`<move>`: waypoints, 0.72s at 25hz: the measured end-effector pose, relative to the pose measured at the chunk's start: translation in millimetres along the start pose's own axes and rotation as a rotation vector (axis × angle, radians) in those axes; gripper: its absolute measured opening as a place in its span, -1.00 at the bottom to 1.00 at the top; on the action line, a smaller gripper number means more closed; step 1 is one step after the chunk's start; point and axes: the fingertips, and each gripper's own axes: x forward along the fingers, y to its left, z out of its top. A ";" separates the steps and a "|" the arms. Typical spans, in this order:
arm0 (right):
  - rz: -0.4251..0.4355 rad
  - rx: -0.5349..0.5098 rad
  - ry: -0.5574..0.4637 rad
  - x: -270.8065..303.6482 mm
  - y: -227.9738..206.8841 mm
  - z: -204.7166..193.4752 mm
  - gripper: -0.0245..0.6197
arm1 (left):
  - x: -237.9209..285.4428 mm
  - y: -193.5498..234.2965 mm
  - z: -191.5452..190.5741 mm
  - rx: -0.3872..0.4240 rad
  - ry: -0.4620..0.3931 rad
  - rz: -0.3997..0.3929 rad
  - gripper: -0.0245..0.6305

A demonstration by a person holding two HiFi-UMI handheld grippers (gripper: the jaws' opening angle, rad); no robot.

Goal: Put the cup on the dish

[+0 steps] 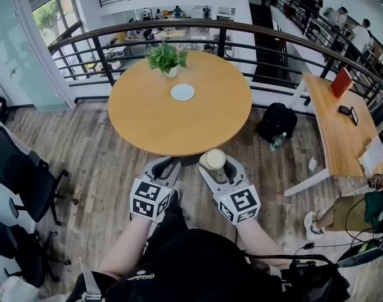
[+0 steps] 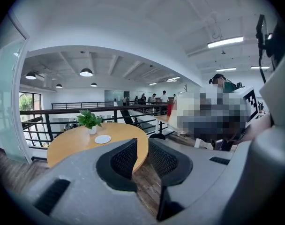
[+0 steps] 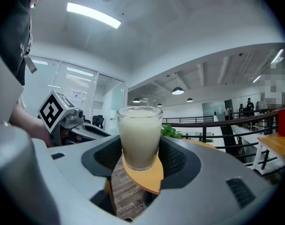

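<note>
Starting at my left, the left claw [image 2: 142,146] hangs short of the table [image 1: 147,124]. Its jaws are only a narrow gap apart, with nothing between them but floor and the table's near edge. I judge it is just the spare hand here, since this job needs one grip. Past it, near the middle of the round top, the dish [image 1: 182,92] lies flat and bare, just in front of the plant [image 1: 166,56]; that free spot is where the cup belongs. To the right, my right claw [image 1: 215,168] is closed on the cup [image 3: 139,137], one pad on each side of the lower glass. It holds the cup upright by the table's near edge, well apart from the dish and, as best I can judge, in the air, not set down. The cup is nearly full of a pale, milky drink, which I take as the reason for the low, level grip with the rim clear above the jaws. The placing is not yet done. It calls for a reach forward and a little left, lowering level, since any tilt could spill and overreaching would meet the plant.
</note>
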 end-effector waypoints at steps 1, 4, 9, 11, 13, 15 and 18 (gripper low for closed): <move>0.001 -0.002 -0.002 0.9 -0.6 0.5 -0.17 | 0.3 -0.4 1.1 0.002 -0.004 -0.001 -0.69; 0.004 -0.009 -0.006 6.9 -2.8 1.6 -0.17 | 2.0 2.4 2.7 0.005 -0.010 0.001 -0.69; 0.017 -0.010 0.007 17.1 -2.3 -2.8 -0.17 | 7.3 18.3 -3.0 -0.008 -0.008 0.021 -0.69; 0.014 -0.007 0.014 21.0 -5.4 -5.0 -0.17 | 11.9 22.9 -2.1 -0.011 -0.009 0.020 -0.69; 0.010 -0.001 0.017 26.3 -9.8 -7.6 -0.17 | 17.2 27.8 -2.8 -0.014 -0.006 0.019 -0.69; 0.007 0.004 0.020 34.1 -14.4 -9.7 -0.17 | 23.3 34.7 -4.1 -0.021 -0.002 0.020 -0.69; 0.009 0.008 0.025 47.6 -22.5 -12.1 -0.17 | 34.8 45.4 -3.6 -0.029 0.001 0.020 -0.69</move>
